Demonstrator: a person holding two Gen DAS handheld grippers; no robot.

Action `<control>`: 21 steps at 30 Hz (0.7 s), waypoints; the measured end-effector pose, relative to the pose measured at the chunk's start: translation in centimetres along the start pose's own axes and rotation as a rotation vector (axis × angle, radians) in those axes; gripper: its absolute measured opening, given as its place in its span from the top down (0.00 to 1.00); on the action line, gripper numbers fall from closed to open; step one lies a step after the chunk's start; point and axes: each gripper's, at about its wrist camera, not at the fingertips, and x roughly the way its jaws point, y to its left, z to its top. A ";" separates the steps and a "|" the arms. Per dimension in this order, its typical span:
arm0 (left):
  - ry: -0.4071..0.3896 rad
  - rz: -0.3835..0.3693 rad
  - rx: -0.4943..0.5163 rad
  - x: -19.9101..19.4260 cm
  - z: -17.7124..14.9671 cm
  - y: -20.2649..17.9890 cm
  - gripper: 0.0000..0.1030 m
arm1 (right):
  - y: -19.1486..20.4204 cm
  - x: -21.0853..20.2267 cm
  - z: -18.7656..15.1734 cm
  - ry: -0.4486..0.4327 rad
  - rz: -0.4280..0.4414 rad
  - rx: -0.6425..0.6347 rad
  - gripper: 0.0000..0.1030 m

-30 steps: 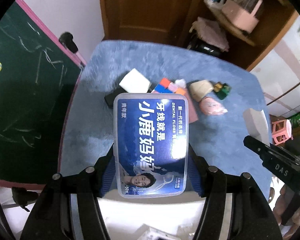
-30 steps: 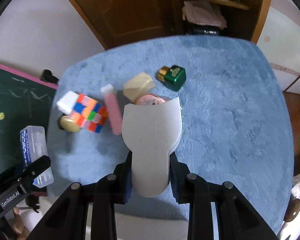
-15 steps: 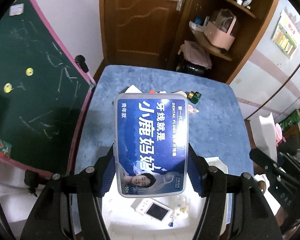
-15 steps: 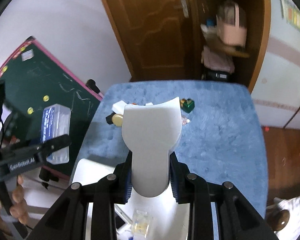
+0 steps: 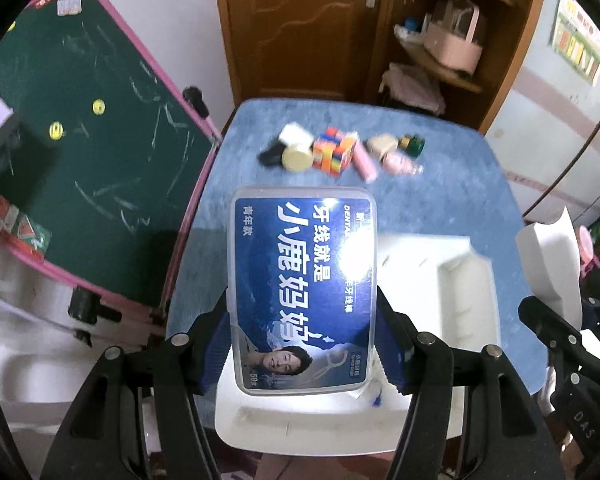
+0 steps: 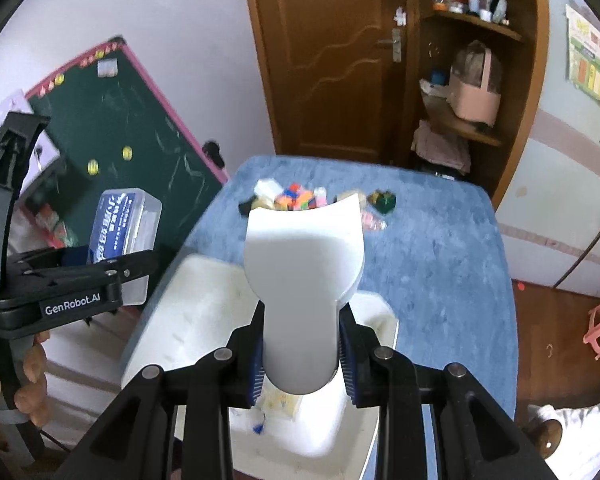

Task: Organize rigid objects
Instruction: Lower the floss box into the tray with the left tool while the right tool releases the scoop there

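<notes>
My left gripper (image 5: 304, 344) is shut on a clear box of dental floss with a blue label (image 5: 304, 280), held high above the near end of a white bin (image 5: 460, 300). The floss box also shows in the right wrist view (image 6: 120, 232). My right gripper (image 6: 302, 360) is shut on a white scoop-shaped plastic piece (image 6: 304, 264), held above the same white bin (image 6: 196, 312). The white piece also shows at the right edge of the left wrist view (image 5: 552, 256).
A blue table (image 5: 440, 184) holds a row of small items at its far end: a colour cube (image 5: 334, 152), a pink bar (image 5: 366, 162), a cream round lid (image 5: 296, 156), a green bottle (image 5: 412, 145). A green chalkboard (image 5: 80, 152) leans left. Small items lie in the bin.
Both grippers have risen and pulled back from the far items, each keeping its object. The white bin has come into view beneath them.
</notes>
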 end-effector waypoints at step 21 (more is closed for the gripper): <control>0.175 0.057 0.017 7.8 -7.0 -0.9 0.36 | 1.6 7.5 -8.1 0.247 -0.004 -0.090 0.70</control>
